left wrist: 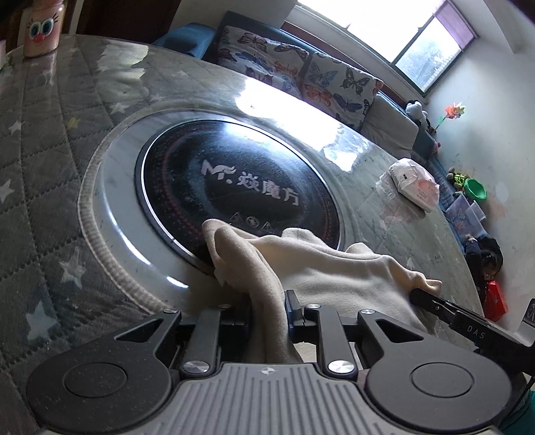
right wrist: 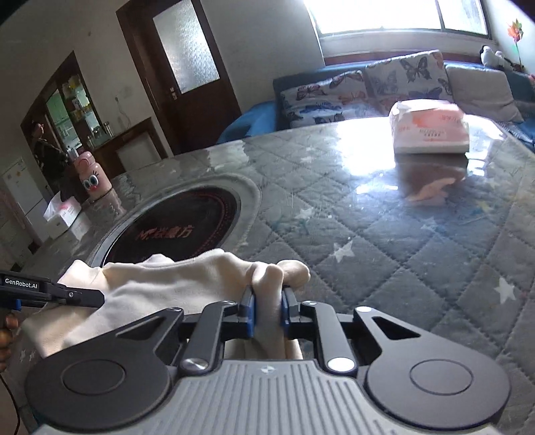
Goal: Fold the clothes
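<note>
Left hand-held gripper (left wrist: pixel 267 313) nearly closed, pads pinching a fold of the cream garment (left wrist: pixel 317 267); cloth bunched between the fingers and running forward from them onto the surface (left wrist: pixel 50 167); far edge of the cloth lying over the near rim of the round black cooktop (left wrist: pixel 240 187) set into the surface ahead of that hand-held gripper. Right hand-held gripper (right wrist: pixel 267 309) likewise closed down on a gathered corner of the same garment, blue pads pressed against the cloth on both sides; small knot of fabric protruding just ahead of its fingertips; remainder of the garment spread to the left of this hand-held gripper, reaching the other one, seen at the left edge of the right wrist view. Garment therefore held at two points, stretched between both tools, low over the quilted grey star-patterned cover under glossy film. Well ahead and to the right of the right hand-held gripper: white and pink tissue pack (right wrist: pixel 429 128); ahead and to its left, beyond the cooktop: pink bottle (right wrist: pixel 92 177) with cartoon eyes. Beyond the surface: sofa with butterfly cushions (right wrist: pixel 334 97), under a bright window (right wrist: pixel 384 15).
</note>
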